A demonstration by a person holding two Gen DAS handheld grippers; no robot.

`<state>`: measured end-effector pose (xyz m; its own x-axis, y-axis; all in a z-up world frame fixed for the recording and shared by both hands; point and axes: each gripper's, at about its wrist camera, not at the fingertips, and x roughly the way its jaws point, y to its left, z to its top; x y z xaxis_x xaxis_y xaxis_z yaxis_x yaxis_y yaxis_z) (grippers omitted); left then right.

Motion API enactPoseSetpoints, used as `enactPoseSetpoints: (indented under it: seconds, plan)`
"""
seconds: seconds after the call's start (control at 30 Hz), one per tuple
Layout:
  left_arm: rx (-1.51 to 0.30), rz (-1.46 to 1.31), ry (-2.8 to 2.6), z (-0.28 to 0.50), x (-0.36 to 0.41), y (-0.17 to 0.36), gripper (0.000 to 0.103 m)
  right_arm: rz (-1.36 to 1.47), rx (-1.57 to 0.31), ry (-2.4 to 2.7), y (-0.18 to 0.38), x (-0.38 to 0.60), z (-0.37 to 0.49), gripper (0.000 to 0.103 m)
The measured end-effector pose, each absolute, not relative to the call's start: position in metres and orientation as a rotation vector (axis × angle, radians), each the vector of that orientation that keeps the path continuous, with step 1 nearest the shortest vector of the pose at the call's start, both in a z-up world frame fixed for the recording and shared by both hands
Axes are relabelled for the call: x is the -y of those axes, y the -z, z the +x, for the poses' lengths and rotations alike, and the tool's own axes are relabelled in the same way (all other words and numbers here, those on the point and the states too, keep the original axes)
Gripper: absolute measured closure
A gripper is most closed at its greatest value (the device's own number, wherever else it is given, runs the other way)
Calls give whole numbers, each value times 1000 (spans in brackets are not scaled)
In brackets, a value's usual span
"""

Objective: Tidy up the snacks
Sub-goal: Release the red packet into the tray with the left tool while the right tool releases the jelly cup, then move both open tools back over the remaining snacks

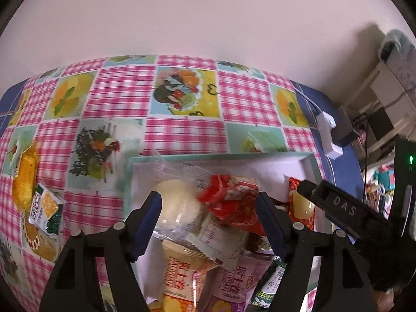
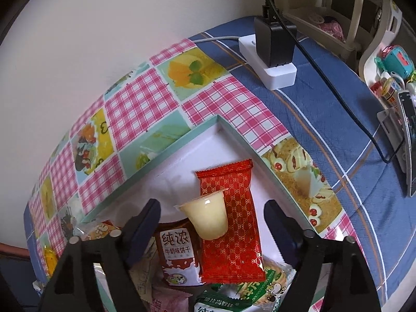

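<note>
A shallow white box with a mint-green rim (image 1: 221, 156) (image 2: 182, 140) lies on the checked tablecloth and holds several snack packs. In the left wrist view my left gripper (image 1: 208, 223) is open above it, over a clear-wrapped pale round bun (image 1: 176, 202) and a crumpled red wrapper (image 1: 231, 200). In the right wrist view my right gripper (image 2: 212, 221) is open above a pale jelly cup (image 2: 208, 215) lying on a red foil pack (image 2: 230, 223), beside a brown milk biscuit pack (image 2: 176, 254). The right gripper also shows in the left wrist view (image 1: 338, 205).
Outside the box, at the left, lie an orange jelly pack (image 1: 24, 176) and a green biscuit pack (image 1: 46, 212). A white power strip (image 2: 270, 62) with a black adapter (image 2: 273, 44) and cable sits at the back right. A phone on a stand (image 2: 408, 140) is far right.
</note>
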<state>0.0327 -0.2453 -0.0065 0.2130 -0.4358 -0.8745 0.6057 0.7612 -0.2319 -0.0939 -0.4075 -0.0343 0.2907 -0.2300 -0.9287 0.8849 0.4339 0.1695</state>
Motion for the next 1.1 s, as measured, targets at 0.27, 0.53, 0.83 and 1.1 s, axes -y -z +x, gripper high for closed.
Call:
enactPoseSetpoints:
  seconds: [0.27,0.53,0.83,1.1]
  plan:
    - [-1153,118,591,56,222,7,12,762,-1023,870,36,407,-90,0]
    - [-1136,95,382,82,193,18,3,724,-1042,858,36,401,-83,0]
    - [-1050,68,249,105,158,8,3,683,-1010,832,19,388,-73,0]
    - [-1032,45,225,117,129,-10,3,669,-956,797,-6,370,-67,0]
